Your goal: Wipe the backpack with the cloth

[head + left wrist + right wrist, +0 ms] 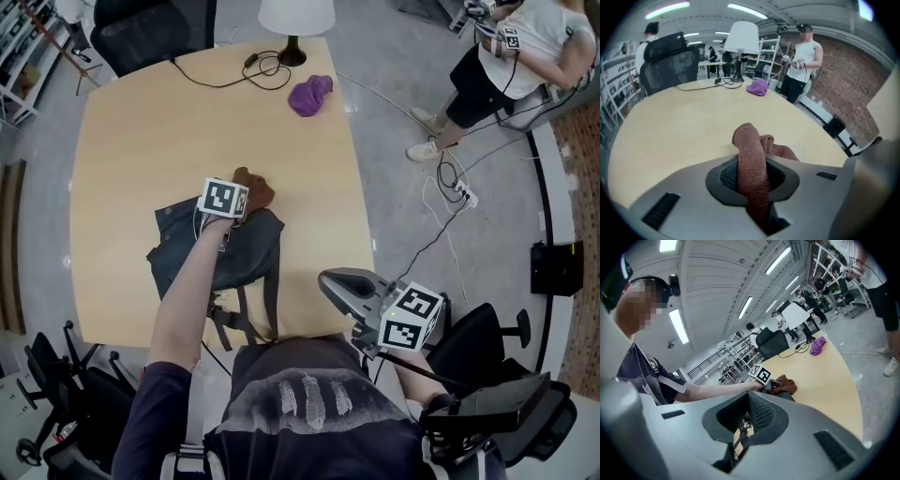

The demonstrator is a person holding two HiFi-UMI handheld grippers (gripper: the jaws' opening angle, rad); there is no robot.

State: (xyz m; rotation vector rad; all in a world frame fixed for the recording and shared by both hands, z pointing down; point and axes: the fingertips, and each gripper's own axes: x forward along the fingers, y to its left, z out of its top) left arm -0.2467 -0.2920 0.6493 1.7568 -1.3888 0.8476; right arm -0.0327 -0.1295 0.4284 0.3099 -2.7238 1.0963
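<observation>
A dark backpack (217, 251) lies flat on the near part of the wooden table (141, 141), straps trailing toward me. My left gripper (244, 195) is at the backpack's far top edge, shut on a brown cloth (257, 186). In the left gripper view the brown cloth (753, 164) is pinched between the jaws (755, 190) and folds up over them. My right gripper (330, 279) hovers off the table's near right corner, away from the backpack, shut with nothing in it (743, 425). The right gripper view shows the brown cloth (789, 384) beside the left marker cube (762, 374).
A purple cloth (310, 94) lies at the far right of the table, beside a white lamp (295, 21) and its black cable (225, 80). A person (511, 56) stands on the floor to the right. Office chairs (487, 356) stand near me.
</observation>
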